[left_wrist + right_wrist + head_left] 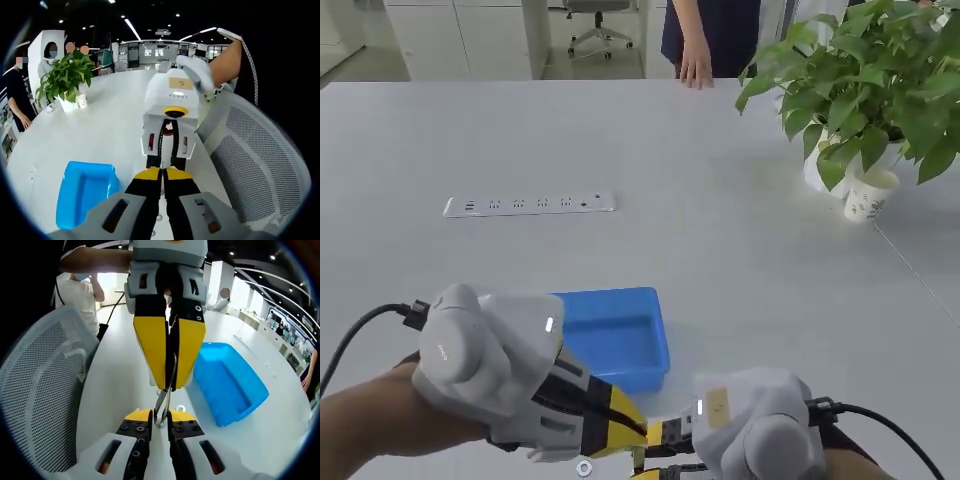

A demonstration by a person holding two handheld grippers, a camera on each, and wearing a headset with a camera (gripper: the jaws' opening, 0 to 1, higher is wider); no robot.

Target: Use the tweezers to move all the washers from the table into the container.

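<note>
My left gripper reaches in from the left, its yellow jaws shut on thin metal tweezers. My right gripper faces it from the right at the table's near edge. Its jaws close narrowly around the tweezers' far end. In the left gripper view my own jaws meet the right gripper's body head on. One washer lies on the table under the left gripper, and another washer lies beside the tweezers. The blue container stands just beyond both grippers.
A white power strip lies further back on the grey table. A potted plant and a paper cup stand at the far right. A person stands at the far edge. A mesh chair is behind the near edge.
</note>
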